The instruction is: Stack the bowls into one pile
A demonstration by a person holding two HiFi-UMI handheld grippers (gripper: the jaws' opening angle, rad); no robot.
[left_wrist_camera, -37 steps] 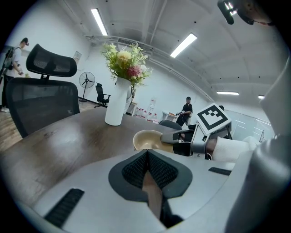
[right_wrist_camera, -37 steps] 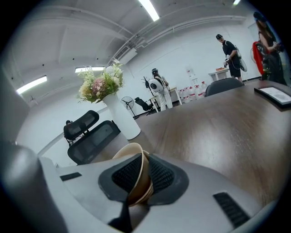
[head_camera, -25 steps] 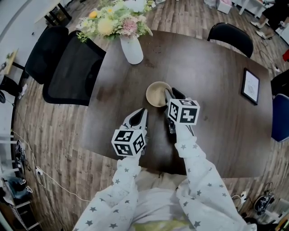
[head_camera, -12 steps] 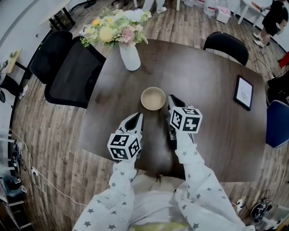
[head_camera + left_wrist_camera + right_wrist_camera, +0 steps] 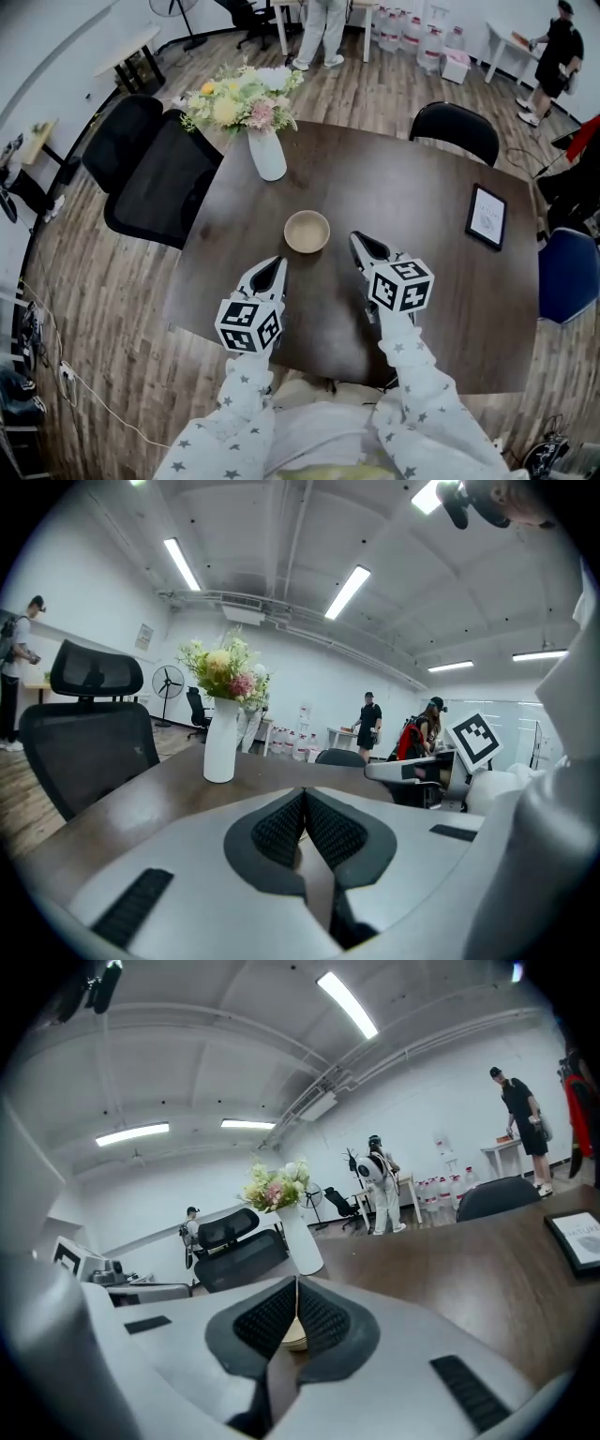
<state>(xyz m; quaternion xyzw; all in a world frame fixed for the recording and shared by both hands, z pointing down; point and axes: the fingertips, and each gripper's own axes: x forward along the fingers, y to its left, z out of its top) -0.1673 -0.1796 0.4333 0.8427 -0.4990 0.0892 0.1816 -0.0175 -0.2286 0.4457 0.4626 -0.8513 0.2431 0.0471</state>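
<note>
Right gripper (image 5: 296,1285): jaws have just been closing and the pads now meet. Nothing is between them. The tan shape in the slot under the tips is the pile (image 5: 293,1336), which sits further out on the counter and isn't gripped.

Left gripper (image 5: 305,794): jaws together as well, empty. Only dark counter shows through the gap below the tips.

Head view: both grippers hang over the near part of the counter (image 5: 422,281). The left one is near-left of the pile and the right one near-right. Both are clear of it and neither touches it.

The pile sits upright around the middle of the counter, between the grippers and the vase (image 5: 268,155) at the far-left. The tablet (image 5: 487,217) lies well apart on the right side.

Status, my read:
- From above the pile shows as a single round outline. The right gripper view shows layered rims on its side, so it looks like nested bowls rather than one bowl.
- I can't tell how many bowls are in it.
- No loose bowl shows anywhere else on the counter.
- With both grippers empty and off the pile, stacking looks done.
- I see nothing left to pick up. At most the grippers need to back off without knocking the pile.
</note>
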